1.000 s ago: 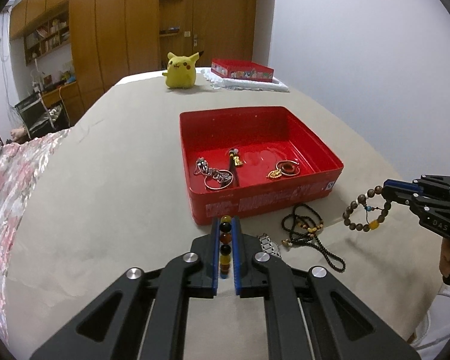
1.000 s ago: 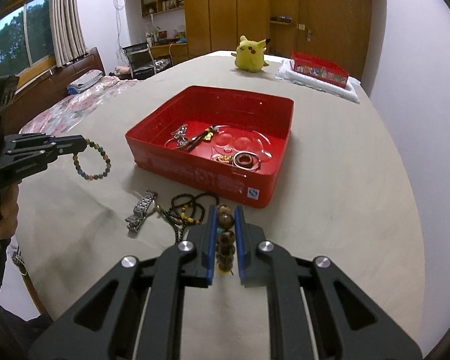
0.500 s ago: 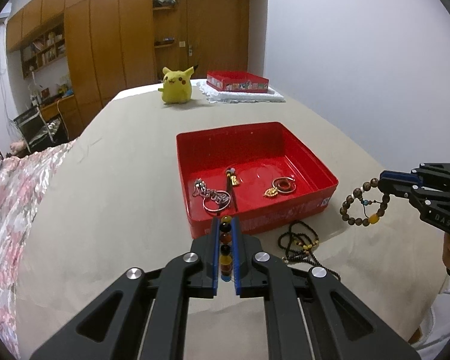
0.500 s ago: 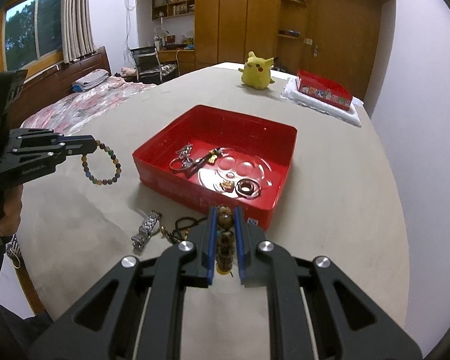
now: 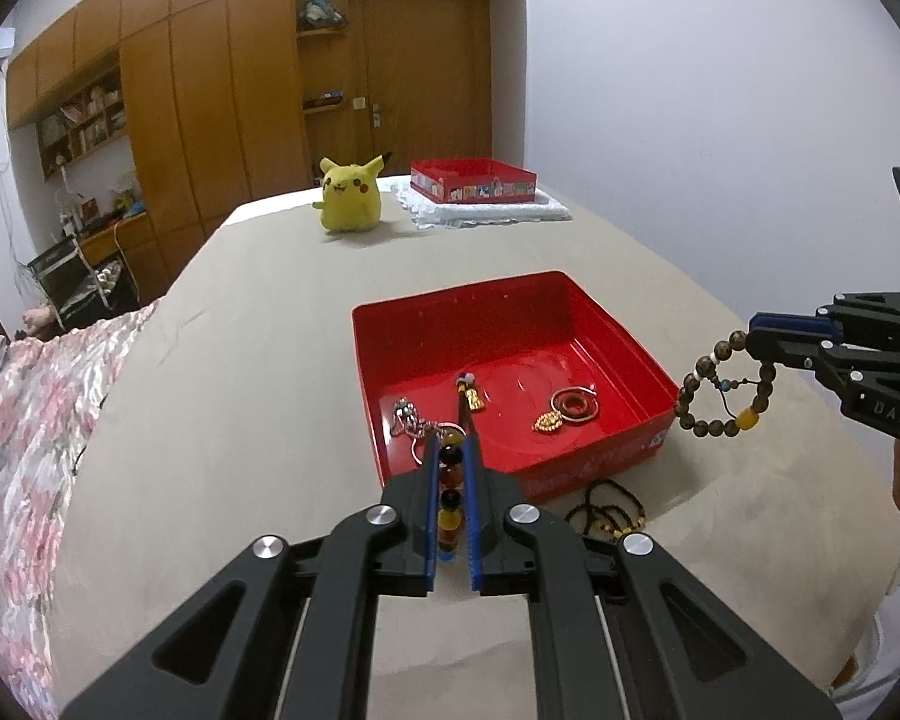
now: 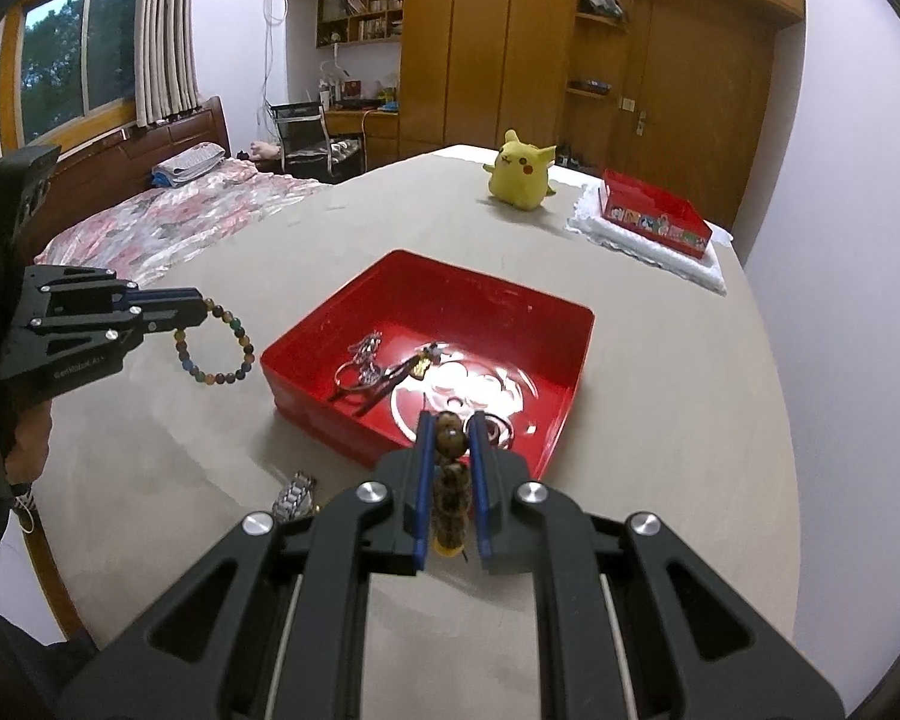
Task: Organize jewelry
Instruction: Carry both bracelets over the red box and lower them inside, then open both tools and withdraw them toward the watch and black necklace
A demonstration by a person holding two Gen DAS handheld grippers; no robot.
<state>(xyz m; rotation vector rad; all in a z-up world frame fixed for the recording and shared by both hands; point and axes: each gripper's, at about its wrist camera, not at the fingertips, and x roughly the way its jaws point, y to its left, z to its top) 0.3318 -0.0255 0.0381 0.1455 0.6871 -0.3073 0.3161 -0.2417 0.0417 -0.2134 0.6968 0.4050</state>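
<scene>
Red plastic tray (image 5: 618,324) sits mid-counter; my left gripper (image 5: 451,468) fingers clamp a multicoloured bead bracelet (image 6: 216,348), my right gripper (image 6: 450,438) fingers clamp a brown wooden bead bracelet (image 5: 720,384), both off the counter.

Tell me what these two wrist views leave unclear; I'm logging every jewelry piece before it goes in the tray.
- Metal watch: right wrist view, lower part behind the right gripper; absent from the left view.
- Black bead necklace: left wrist view, partly behind the left gripper; hidden in the right view.
- Keyring cluster in the red tray: pieces too small and tangled to count.
- Tray-front label: too small to read.
</scene>
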